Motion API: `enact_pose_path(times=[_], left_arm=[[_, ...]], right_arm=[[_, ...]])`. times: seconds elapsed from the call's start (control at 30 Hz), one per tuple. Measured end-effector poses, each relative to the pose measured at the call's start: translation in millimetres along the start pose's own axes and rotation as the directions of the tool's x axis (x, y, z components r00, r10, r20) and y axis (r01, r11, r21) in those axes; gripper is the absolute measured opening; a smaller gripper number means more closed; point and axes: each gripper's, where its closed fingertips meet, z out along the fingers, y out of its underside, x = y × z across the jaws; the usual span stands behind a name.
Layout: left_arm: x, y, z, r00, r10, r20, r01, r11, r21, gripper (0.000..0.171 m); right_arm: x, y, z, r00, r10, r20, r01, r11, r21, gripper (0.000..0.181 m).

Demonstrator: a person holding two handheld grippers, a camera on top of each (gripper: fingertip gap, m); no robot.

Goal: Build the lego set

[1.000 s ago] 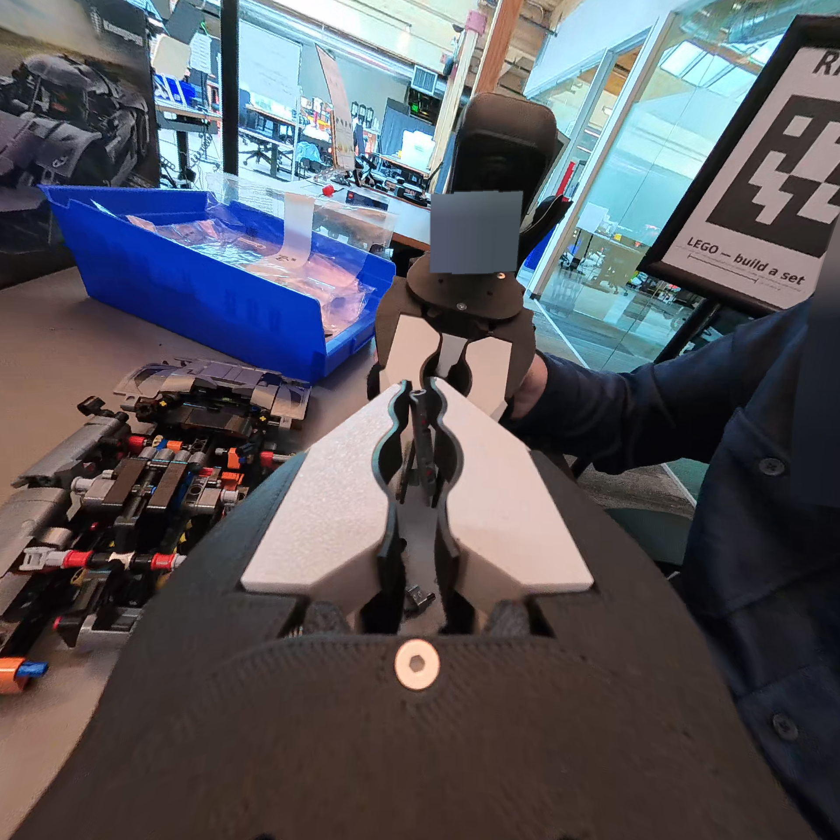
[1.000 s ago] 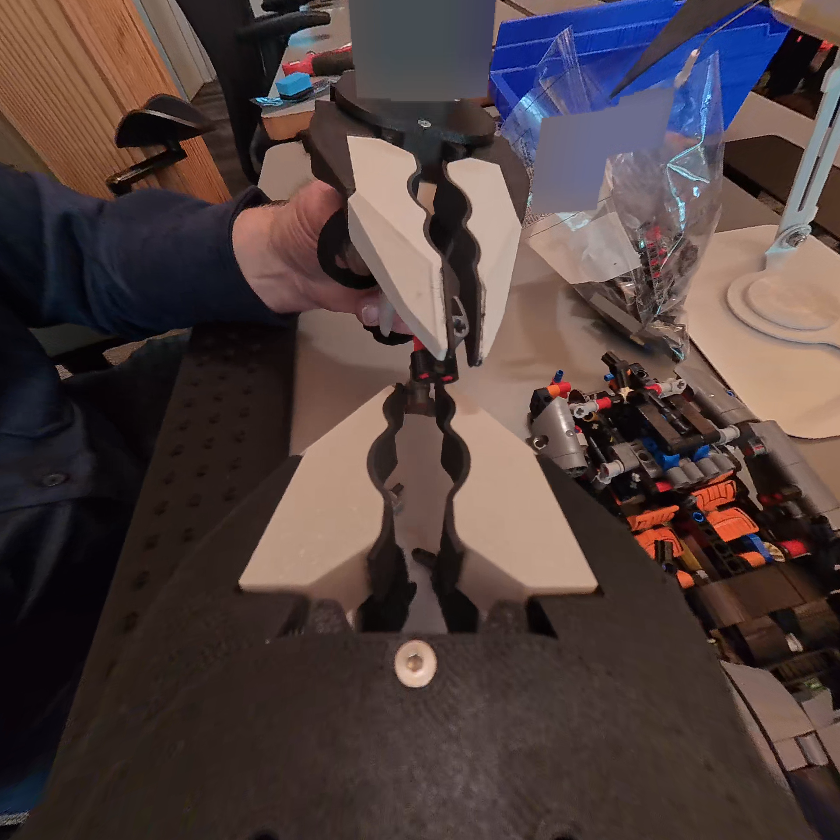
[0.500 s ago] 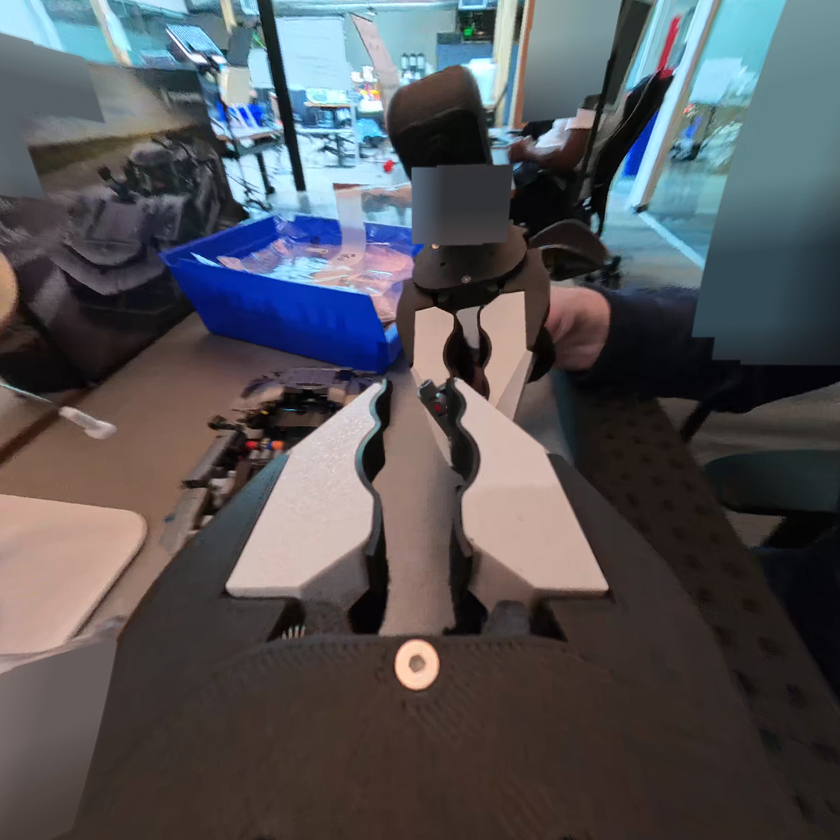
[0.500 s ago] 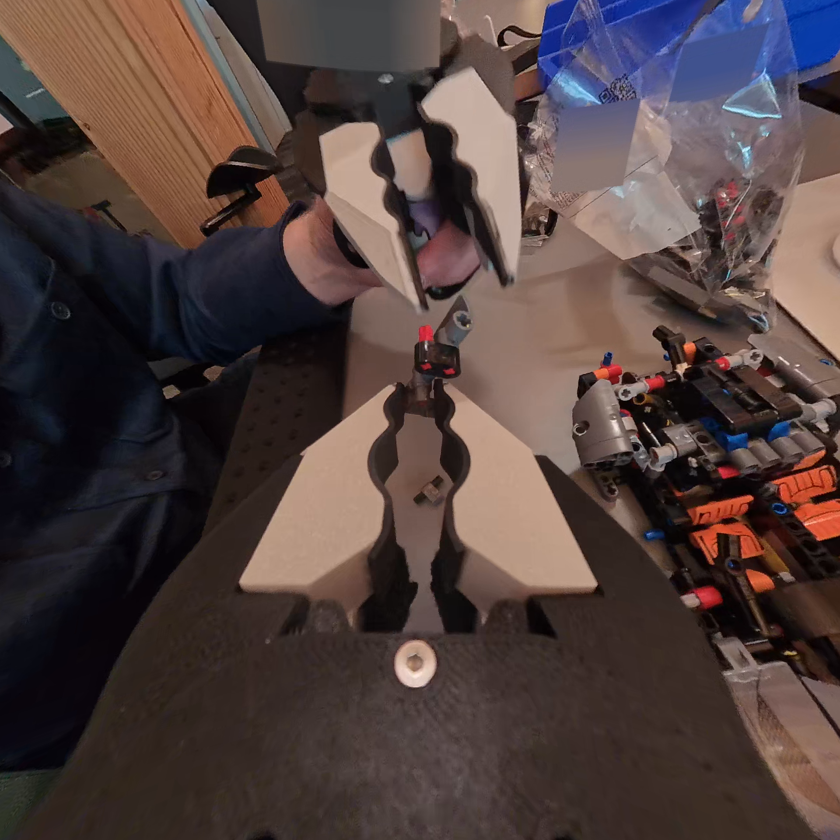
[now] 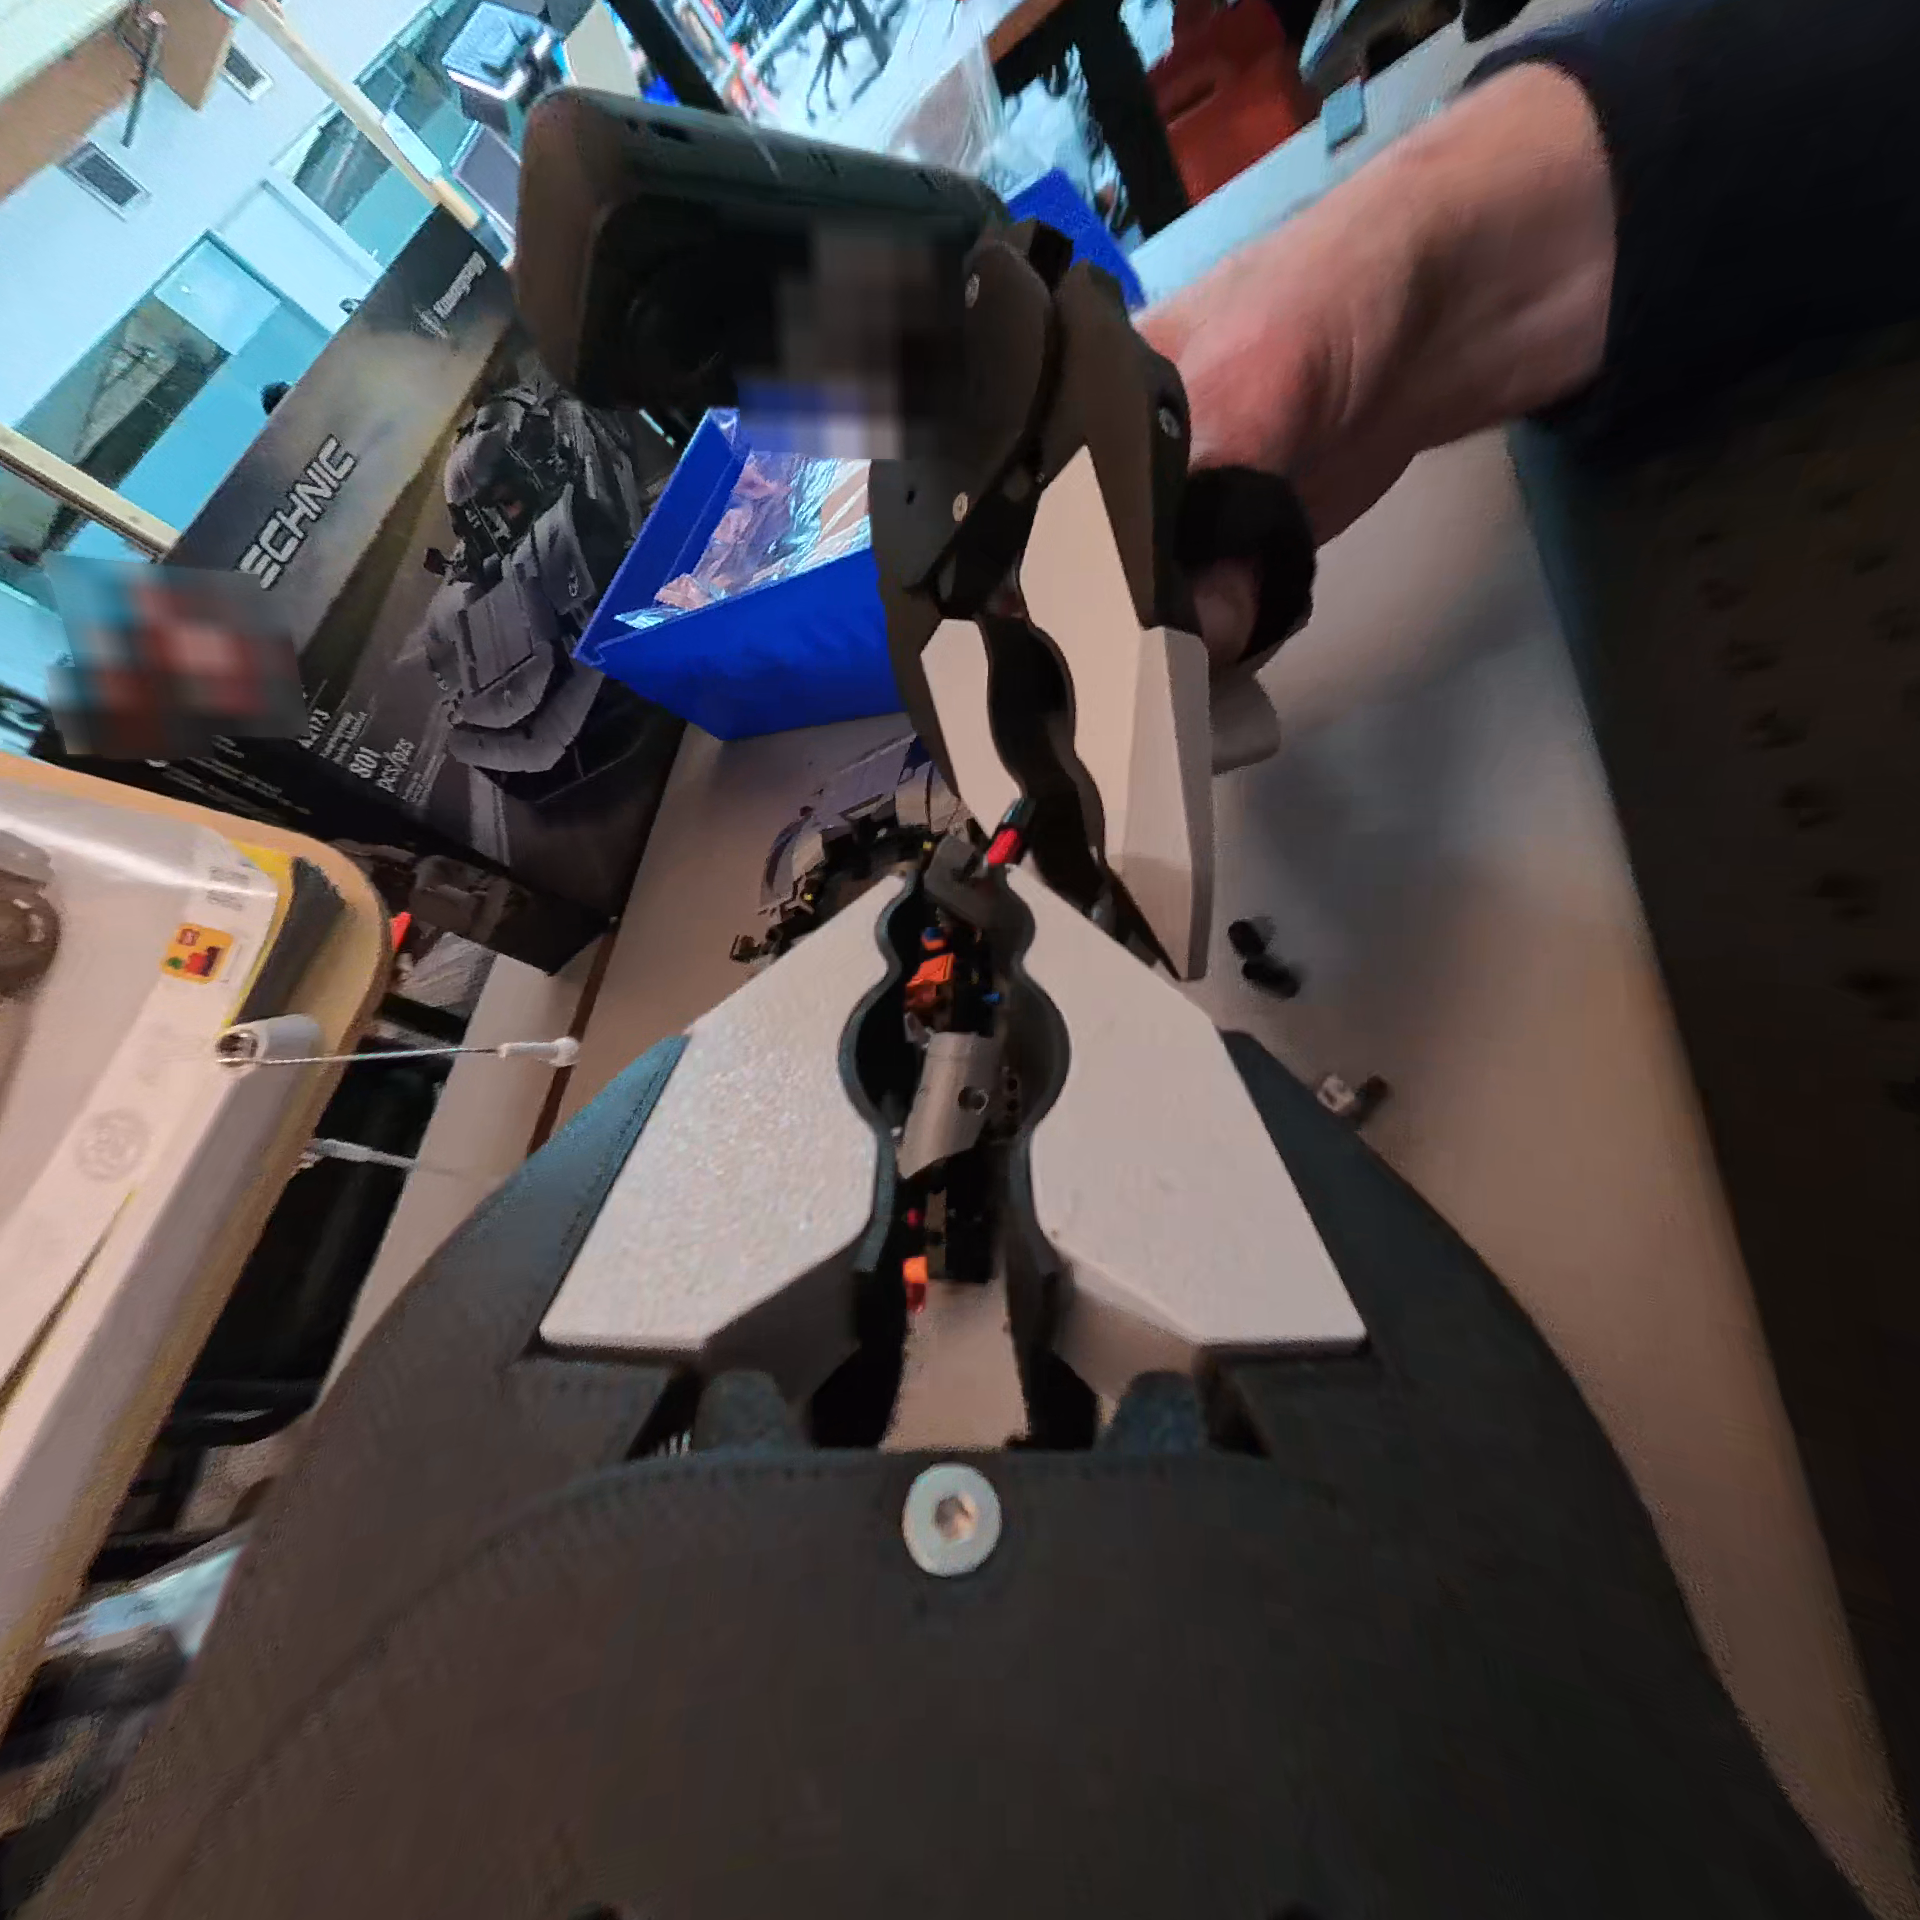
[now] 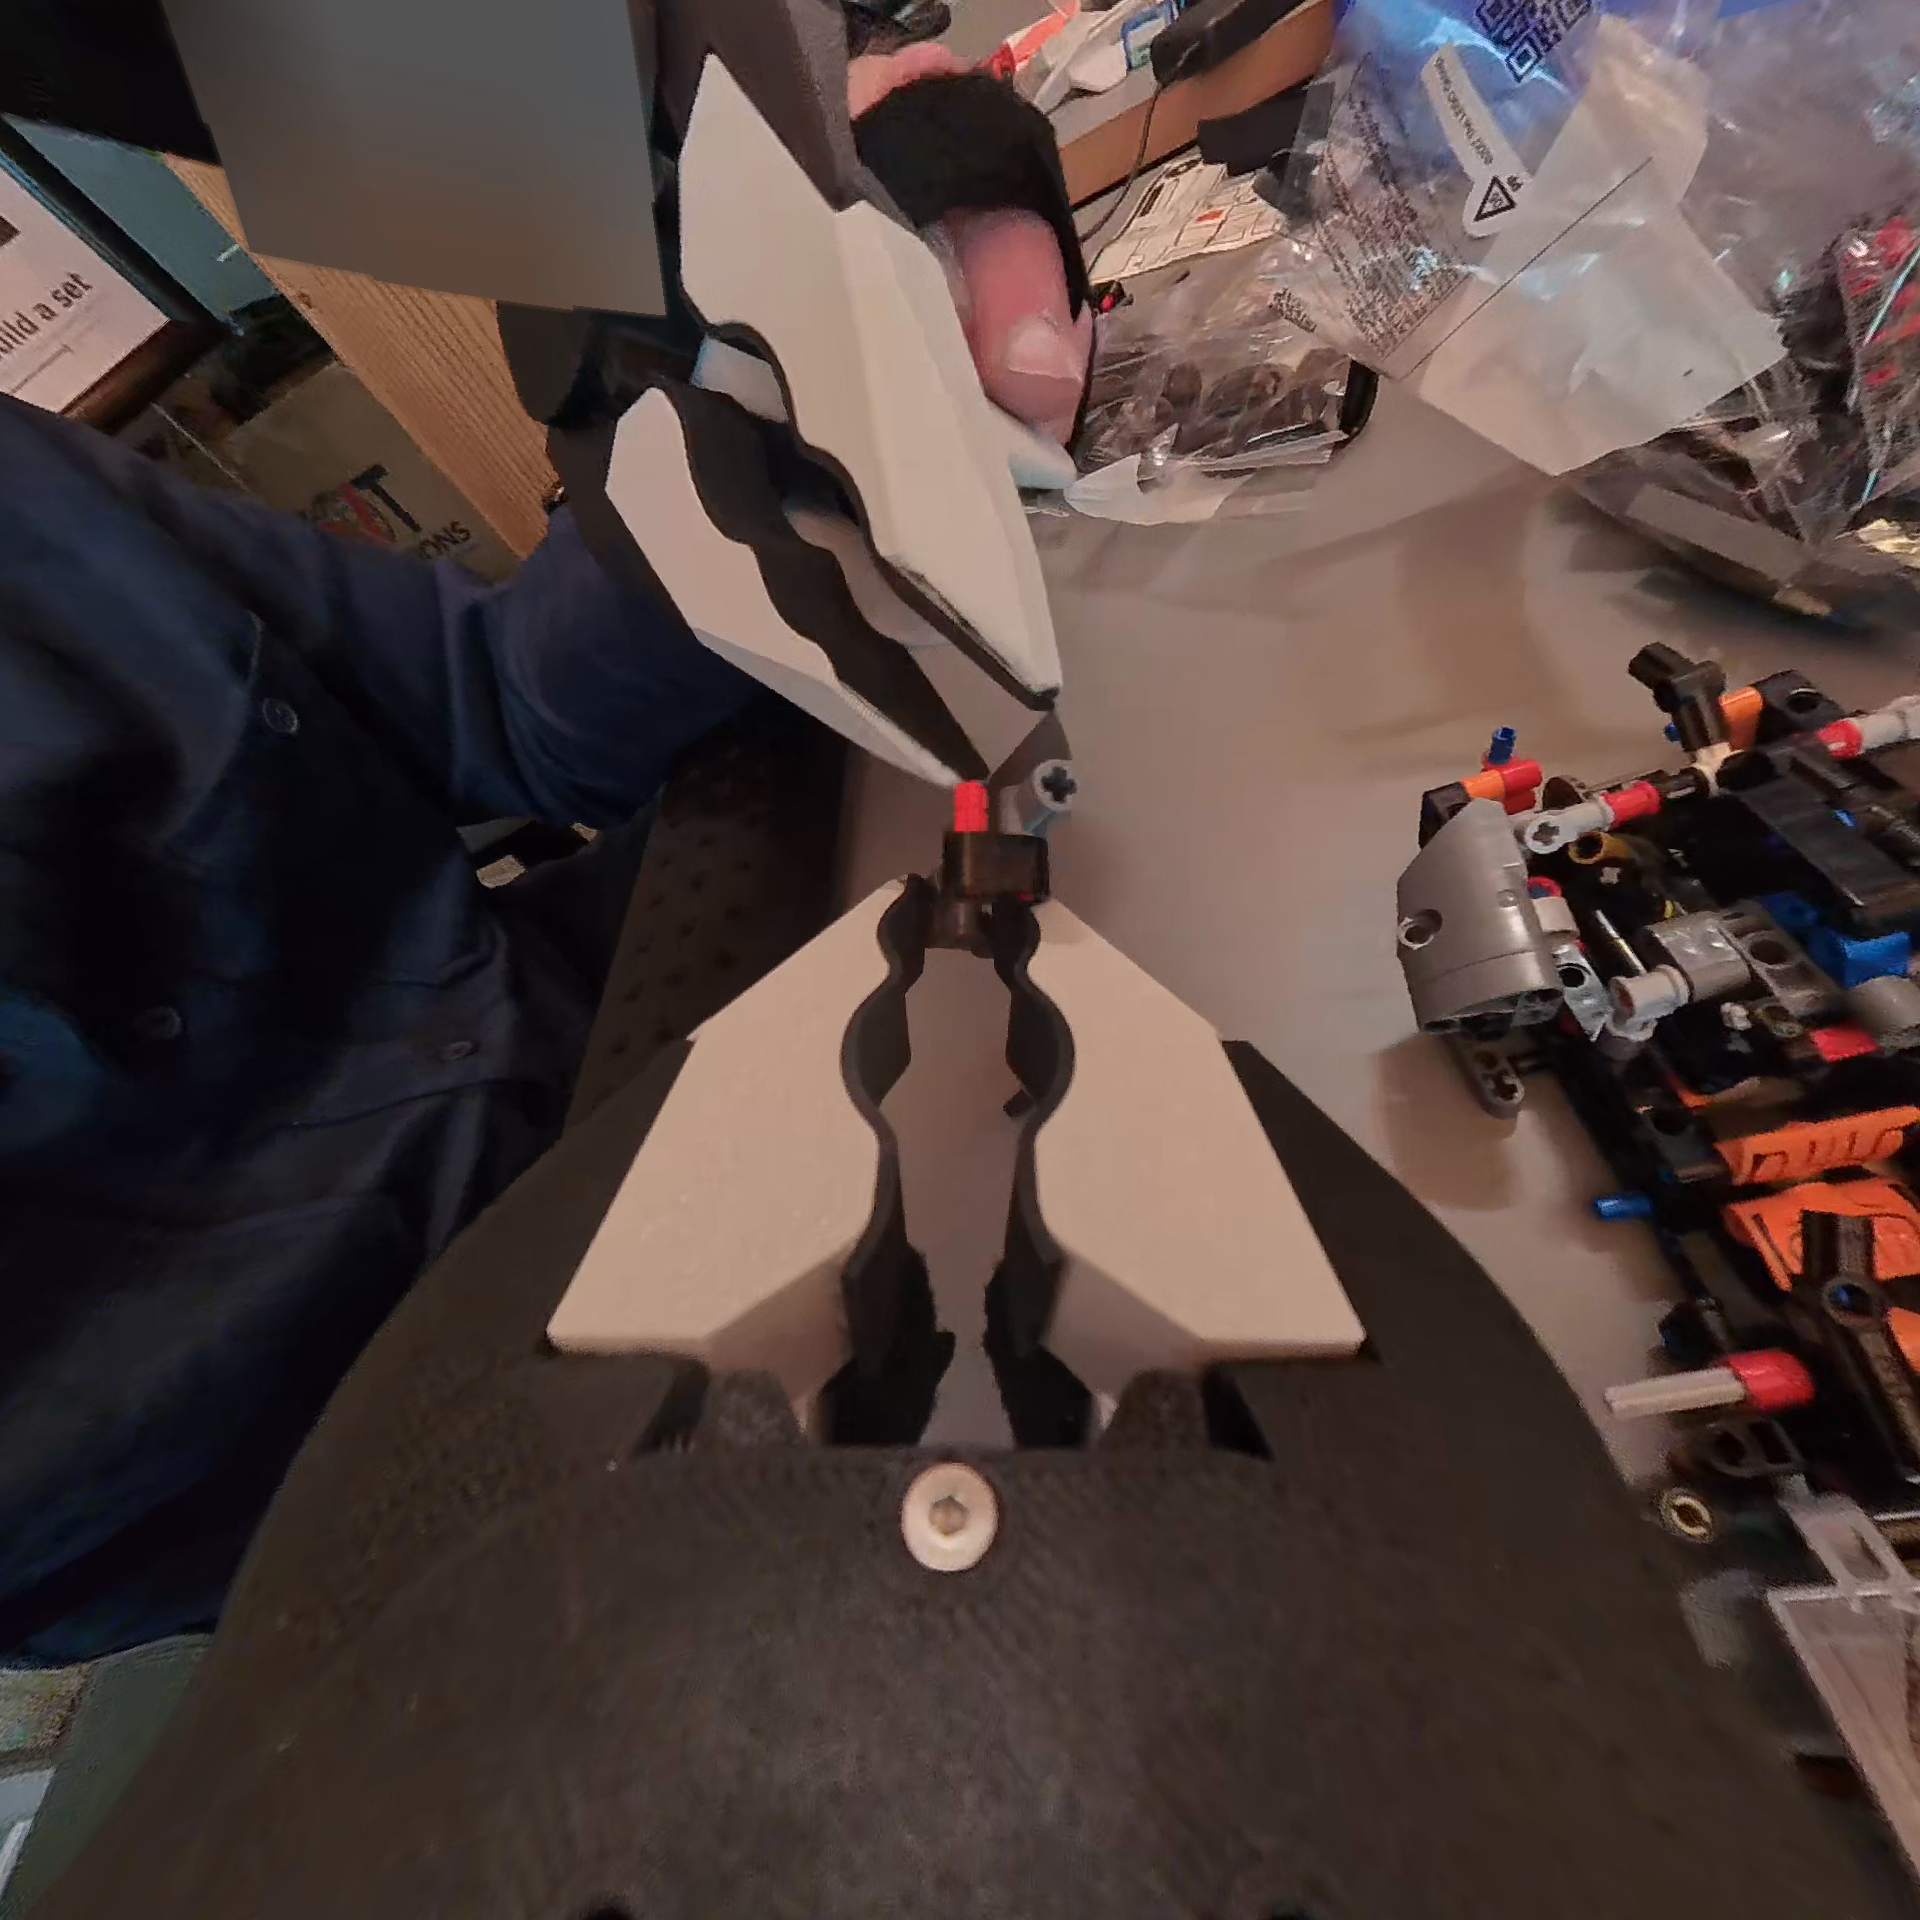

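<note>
White tool fingers [image 6: 758, 1143], a black piece [image 6: 989, 864] with a red pin [image 6: 971, 805], perhaps grey connector [image 6: 1044, 803].

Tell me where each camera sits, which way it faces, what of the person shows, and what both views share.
Left wrist view: on the left claw, facing along its fingers at the right claw, the hand gripping it and a blue bin beyond.
Right wrist view: on the right claw, facing the left claw, a dark sleeve, and the lego model to the side.
Shared: both claws, tips close together at a red-pinned black piece.
</note>
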Motion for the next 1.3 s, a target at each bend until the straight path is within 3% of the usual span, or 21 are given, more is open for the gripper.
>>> enact_pose_path(times=[0.27,0.63,0.73,0.87,1.0,1.07,1.3], left_arm=[[14,-3,5,0.996,0.078,-0.037,-0.079,0.997,-0.024,0.01],[16,3,3,0.997,0.023,-0.079,-0.026,0.999,-0.038,0.001],[4,7,-1,0.998,-0.032,-0.046,0.03,0.998,-0.046,0.0],[0,10,-2,0.984,-0.161,-0.078,0.16,0.987,-0.021,0.0],[0,-1,-6,0.962,-0.236,-0.139,0.246,0.967,0.062,0.0],[3,-2,-5,0.955,-0.248,-0.163,0.262,0.963,0.069,0.0],[28,26,7,0.938,-0.248,-0.241,0.229,0.968,-0.108,0.0]], right_arm=[[-4,8,4,1.0,0.007,0.029,-0.005,0.999,-0.045,0.01],[-3,8,1,1.0,0.01,0.028,-0.009,0.999,-0.043,0.011],[4,-3,-14,0.999,-0.011,-0.031,0.011,1.0,0.022,0.019],[7,-27,-35,0.959,-0.187,-0.213,0.212,0.972,0.104,0.013],[14,-22,-31,0.89,-0.321,-0.324,0.34,0.94,0.005,0.012],[19,-13,-26,0.892,-0.321,-0.319,0.323,0.945,-0.051,0.014],[31,-3,-34,0.905,-0.263,-0.334,0.251,0.965,-0.081,0.005]])
